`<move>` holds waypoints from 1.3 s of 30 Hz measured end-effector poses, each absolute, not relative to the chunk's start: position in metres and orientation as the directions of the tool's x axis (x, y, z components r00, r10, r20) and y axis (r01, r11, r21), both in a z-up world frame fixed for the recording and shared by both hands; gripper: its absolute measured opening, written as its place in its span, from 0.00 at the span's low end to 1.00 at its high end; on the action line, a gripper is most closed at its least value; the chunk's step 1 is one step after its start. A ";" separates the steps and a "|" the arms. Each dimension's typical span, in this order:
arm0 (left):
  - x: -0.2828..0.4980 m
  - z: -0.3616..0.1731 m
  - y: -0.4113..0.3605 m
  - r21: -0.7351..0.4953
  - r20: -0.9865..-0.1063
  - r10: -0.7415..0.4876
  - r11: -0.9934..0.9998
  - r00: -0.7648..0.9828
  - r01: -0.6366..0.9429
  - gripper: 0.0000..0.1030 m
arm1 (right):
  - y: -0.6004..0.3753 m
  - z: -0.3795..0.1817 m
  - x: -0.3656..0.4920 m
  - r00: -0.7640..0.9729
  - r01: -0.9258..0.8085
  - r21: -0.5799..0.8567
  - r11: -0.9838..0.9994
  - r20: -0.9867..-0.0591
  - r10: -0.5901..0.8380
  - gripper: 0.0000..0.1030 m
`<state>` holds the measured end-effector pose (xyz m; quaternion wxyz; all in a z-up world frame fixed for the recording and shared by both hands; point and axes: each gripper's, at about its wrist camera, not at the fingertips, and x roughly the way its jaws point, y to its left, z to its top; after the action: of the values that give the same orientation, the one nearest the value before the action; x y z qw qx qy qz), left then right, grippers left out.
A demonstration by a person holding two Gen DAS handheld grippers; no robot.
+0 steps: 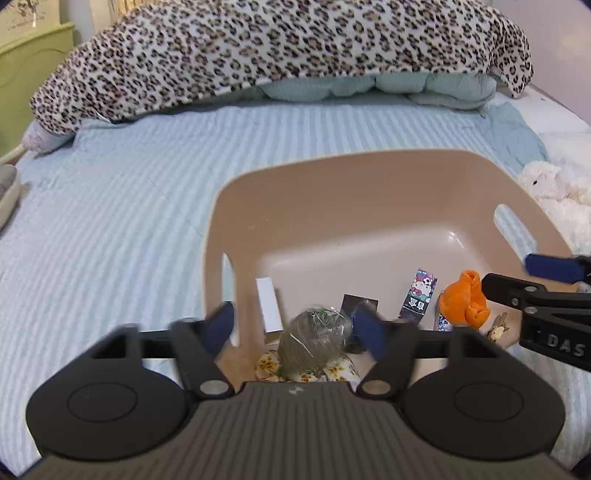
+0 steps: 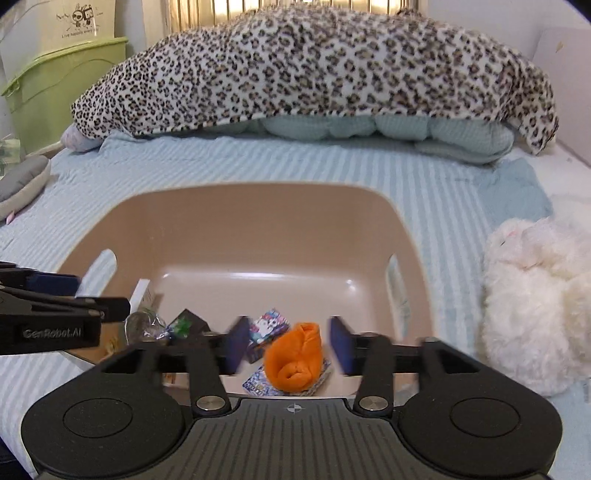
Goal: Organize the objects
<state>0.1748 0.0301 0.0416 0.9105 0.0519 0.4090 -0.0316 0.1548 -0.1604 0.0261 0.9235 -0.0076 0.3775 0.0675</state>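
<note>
Your left gripper [image 1: 295,326] is wide open over a wrapped ball [image 1: 314,341] in the tan bin [image 1: 332,184]. Your right gripper [image 2: 290,345] is open too, above the orange cloth [image 2: 295,356] in the bin.

"DAS" shows on the right gripper [image 1: 554,291], "GenRobot.AI" on the left gripper [image 2: 55,314]; the wall poster [image 2: 79,22] reads "Live happily every day"
</note>
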 end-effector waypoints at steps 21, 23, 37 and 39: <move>0.083 0.092 0.039 0.045 -0.729 -0.031 0.995 0.684 0.094 0.86 | -0.161 0.076 0.062 0.711 -0.138 0.045 0.989 -0.691 0.131 0.95; 0.074 0.094 0.041 0.038 -0.727 -0.034 0.995 0.686 0.090 0.86 | -0.161 0.079 0.053 0.717 -0.139 0.046 0.989 -0.684 0.132 0.95; 0.020 0.109 0.045 0.013 -0.725 -0.065 0.994 0.686 0.108 0.86 | -0.159 0.092 -0.001 0.711 -0.149 0.044 0.988 -0.689 0.138 1.00; 0.015 0.111 0.044 0.009 -0.731 -0.076 0.993 0.678 0.121 0.86 | -0.158 0.094 -0.006 0.708 -0.152 0.043 0.988 -0.692 0.139 1.00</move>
<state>0.0147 0.0438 0.1113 0.9156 0.0280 0.3974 -0.0538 -0.0065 -0.1581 0.0942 0.9241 -0.0086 0.3739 0.0786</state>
